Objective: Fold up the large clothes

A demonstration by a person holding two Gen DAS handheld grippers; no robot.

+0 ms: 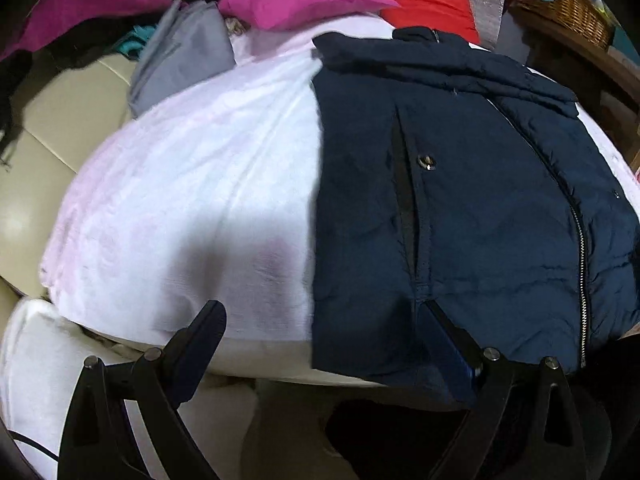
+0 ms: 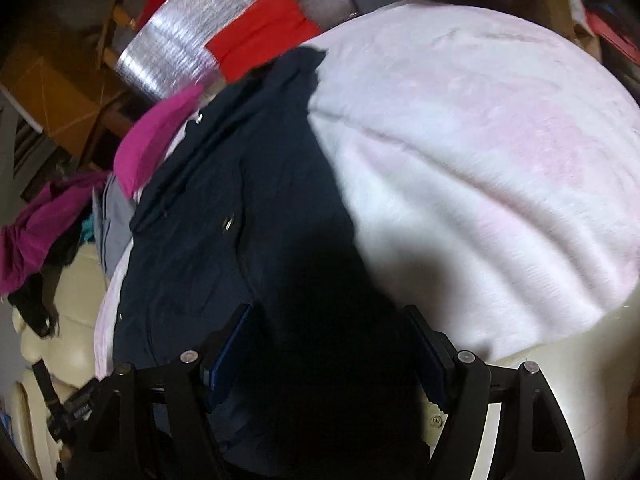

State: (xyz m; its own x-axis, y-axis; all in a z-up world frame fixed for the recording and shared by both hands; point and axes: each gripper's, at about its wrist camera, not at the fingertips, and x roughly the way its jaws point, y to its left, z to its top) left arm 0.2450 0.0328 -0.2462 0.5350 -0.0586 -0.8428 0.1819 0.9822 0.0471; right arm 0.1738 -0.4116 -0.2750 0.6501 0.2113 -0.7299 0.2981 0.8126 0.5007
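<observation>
A navy padded jacket (image 1: 480, 200) lies flat, front up, on a white-pink blanket (image 1: 200, 180); its zipper (image 1: 580, 240) runs down the right side. My left gripper (image 1: 325, 320) is open near the jacket's lower left corner, one finger over the blanket and the other over the hem. In the right wrist view the jacket (image 2: 200, 240) fills the left and middle, with the blanket (image 2: 480, 160) to its right. My right gripper (image 2: 328, 318) hangs open over the dark lower hem, and its pads do not press on the cloth.
A magenta pillow (image 1: 300, 0), a red cushion (image 1: 424, 0) and a folded grey cloth (image 1: 180, 60) lie behind the blanket. A wicker basket (image 1: 568, 8) stands at the back right. Cream sofa cushions (image 1: 60, 120) show at the left, with dark and magenta clothes heaped on them.
</observation>
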